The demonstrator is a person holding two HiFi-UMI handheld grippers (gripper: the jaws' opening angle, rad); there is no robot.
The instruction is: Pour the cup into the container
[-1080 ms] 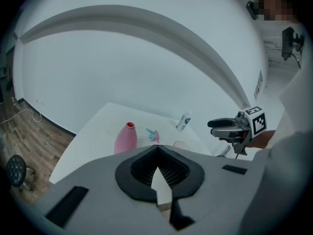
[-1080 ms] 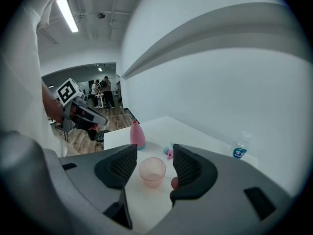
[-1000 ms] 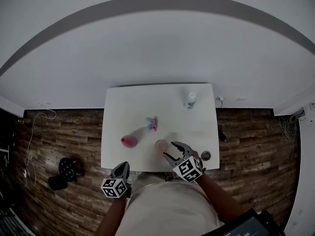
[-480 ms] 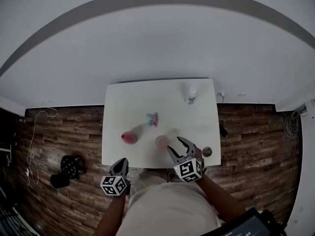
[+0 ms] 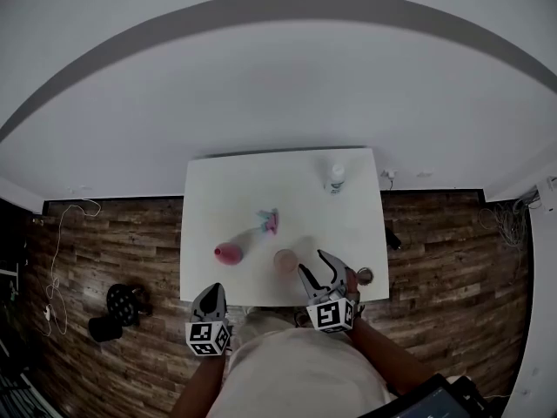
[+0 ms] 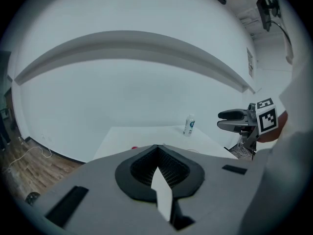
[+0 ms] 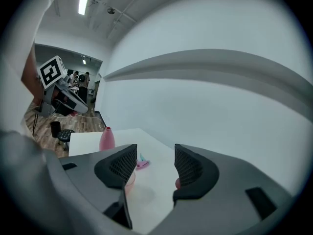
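Hovering at the near table (image 5: pixel 261 181) edge: right gripper (image 5: pixel 313 266), jaws spread, nothing between them. The cup (image 5: pixel 285 259) stands just ahead, slightly left of its line. Left gripper (image 5: pixel 211 293): jaws pressed together, empty, off the table. Risk: an off-centre approach lets one jaw knock the rim, tipping the light cup and spilling it early.

Dim, flat light; heavy fisheye warp, dark vignette at edges

Left gripper (image 5: pixel 211 293) fingers pressed together; right gripper (image 5: pixel 313 265) fingers apart; both angled slightly downward.
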